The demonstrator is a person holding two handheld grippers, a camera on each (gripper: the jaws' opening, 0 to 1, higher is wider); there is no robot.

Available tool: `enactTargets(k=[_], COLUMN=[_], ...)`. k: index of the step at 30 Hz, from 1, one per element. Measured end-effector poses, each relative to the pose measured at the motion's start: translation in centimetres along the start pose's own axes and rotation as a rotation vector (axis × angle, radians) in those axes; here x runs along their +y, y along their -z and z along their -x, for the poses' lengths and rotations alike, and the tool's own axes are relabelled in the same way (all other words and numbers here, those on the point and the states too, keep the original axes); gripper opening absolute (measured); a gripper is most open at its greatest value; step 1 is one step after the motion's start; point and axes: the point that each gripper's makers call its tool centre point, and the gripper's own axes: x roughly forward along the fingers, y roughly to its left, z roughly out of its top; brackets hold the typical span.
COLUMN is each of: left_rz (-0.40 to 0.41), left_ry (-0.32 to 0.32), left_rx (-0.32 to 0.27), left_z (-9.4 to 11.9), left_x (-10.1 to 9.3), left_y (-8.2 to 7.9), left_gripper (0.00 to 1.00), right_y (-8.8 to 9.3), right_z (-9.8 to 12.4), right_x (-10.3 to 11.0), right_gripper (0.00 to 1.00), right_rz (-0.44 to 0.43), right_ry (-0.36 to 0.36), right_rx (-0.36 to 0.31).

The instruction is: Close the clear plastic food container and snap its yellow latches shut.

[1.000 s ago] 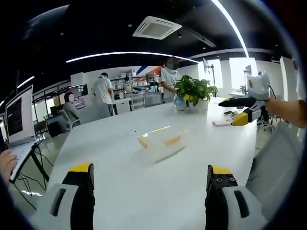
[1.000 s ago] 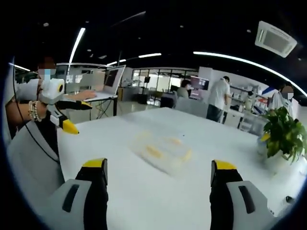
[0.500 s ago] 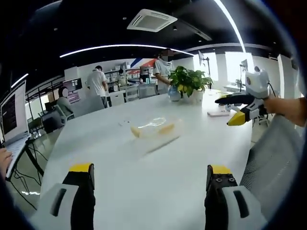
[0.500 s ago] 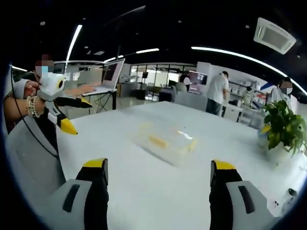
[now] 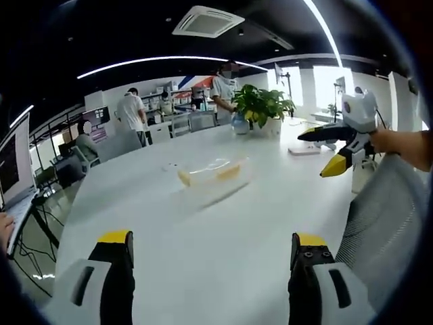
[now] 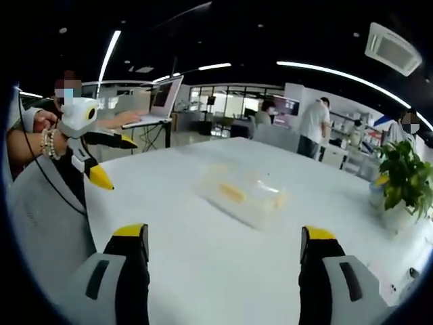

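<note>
Clear food container [image 5: 215,178] with yellow latches [image 5: 184,179] rests on the white counter [image 5: 203,244], centre frame in both views. Left hand-held gripper [image 5: 210,254] and right hand-held gripper [image 6: 223,244] rise from the lower edge, jaws apart and holding nothing, well short of the container. Potted plant [image 5: 260,108] stands upper right.

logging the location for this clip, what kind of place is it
Most likely an open-plan office or lab: a long white table, a laptop on a desk behind, a ceiling air-conditioning unit, and people at workstations.

Both tools raised, jaws apart: left tool [image 5: 210,271], right tool [image 6: 223,267].
</note>
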Motion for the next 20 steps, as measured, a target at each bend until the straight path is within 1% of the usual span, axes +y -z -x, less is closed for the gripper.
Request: enactTargets(k=[6,20], left_rz=[-0.012,-0.016], left_ry=[0.008,0.010], left_rx=[0.010,0.013], left_z=[-0.10,-0.10], left_x=[-0.32,-0.38], left_y=[0.17,0.18], left_gripper=[0.95,0.96], right_y=[0.48,0.39], right_z=[0.03,0.01], right_x=[0.00,0.07], right_gripper=[0.90,0.90], right_rz=[0.002,0.005], right_ry=[-0.002,-0.005], right_rx=[0.017,0.015])
